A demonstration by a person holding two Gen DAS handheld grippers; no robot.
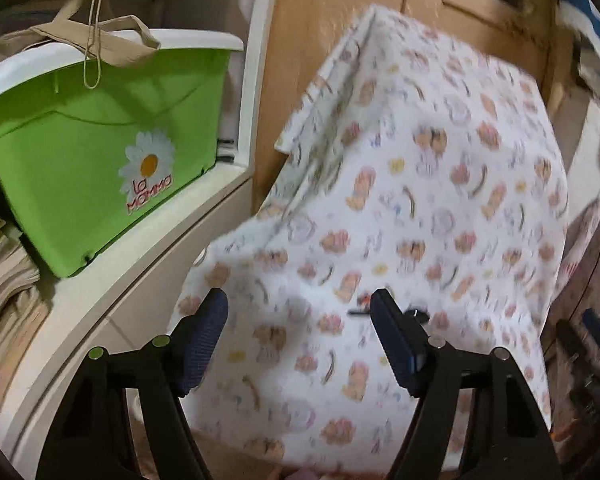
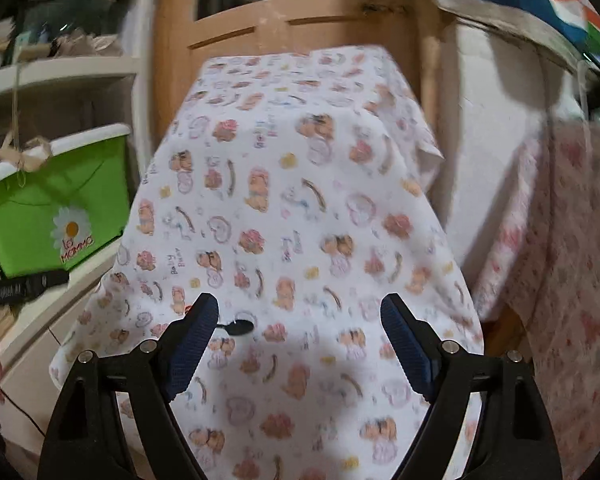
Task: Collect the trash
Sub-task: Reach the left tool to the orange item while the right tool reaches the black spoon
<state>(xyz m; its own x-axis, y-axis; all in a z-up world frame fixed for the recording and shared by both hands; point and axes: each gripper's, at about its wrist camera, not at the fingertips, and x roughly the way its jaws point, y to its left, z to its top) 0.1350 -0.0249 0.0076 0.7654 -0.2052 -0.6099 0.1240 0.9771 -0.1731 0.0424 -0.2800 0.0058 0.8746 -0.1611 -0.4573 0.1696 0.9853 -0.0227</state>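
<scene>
A small black plastic spoon (image 2: 238, 326) lies on a table draped in a white cloth (image 2: 292, 208) printed with teddy bears. In the right wrist view it sits just right of my right gripper's left finger, beyond the tips. My right gripper (image 2: 300, 312) hangs above the cloth, wide open with nothing in it. In the left wrist view the spoon (image 1: 358, 312) shows on both sides of the right finger (image 1: 392, 328), partly hidden behind it. My left gripper (image 1: 298, 312) is open over the cloth (image 1: 400, 200), with nothing between its pads. Both views are blurred by motion.
A green tub with a daisy label (image 1: 100, 152) sits on white shelves (image 1: 140, 264) left of the table, a beige bag strap over its rim. A wooden door (image 2: 300, 20) stands behind. Another cloth-covered surface (image 2: 560, 260) is at right. A black tool part (image 2: 24, 286) shows at the left edge.
</scene>
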